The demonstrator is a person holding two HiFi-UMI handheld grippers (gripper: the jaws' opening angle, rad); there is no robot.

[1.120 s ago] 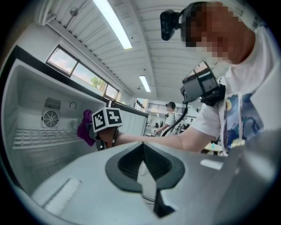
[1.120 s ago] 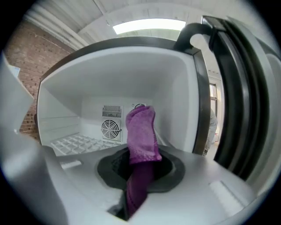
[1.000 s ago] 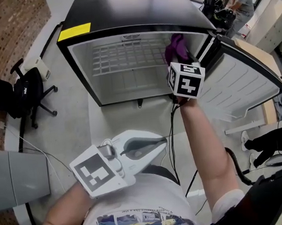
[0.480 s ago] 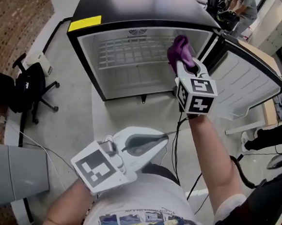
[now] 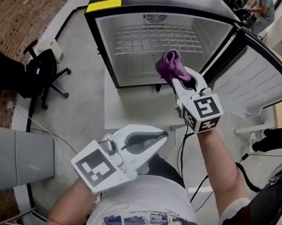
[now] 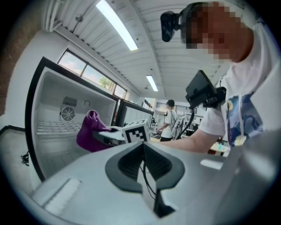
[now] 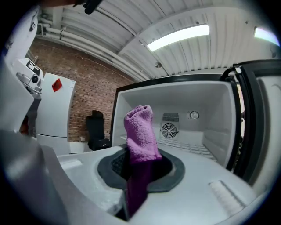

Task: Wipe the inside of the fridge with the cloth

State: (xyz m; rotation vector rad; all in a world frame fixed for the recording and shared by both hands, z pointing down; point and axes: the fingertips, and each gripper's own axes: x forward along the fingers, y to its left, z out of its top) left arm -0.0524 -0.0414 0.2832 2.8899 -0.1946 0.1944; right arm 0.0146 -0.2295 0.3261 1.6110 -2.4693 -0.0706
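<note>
Fingers on your right gripper (image 5: 176, 80) are clamped on the purple cloth (image 5: 170, 66), held up at the mouth of the open fridge (image 5: 108, 54). Left gripper (image 5: 163, 135) sits by your shirt (image 5: 147, 197), fingers closed on nothing.

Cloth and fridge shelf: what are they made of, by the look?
The cloth looks like purple terry or microfibre: fuzzy nap, soft folds. The shelf looks like white coated wire: thin open grid of bars; the coating itself can't be told.
</note>
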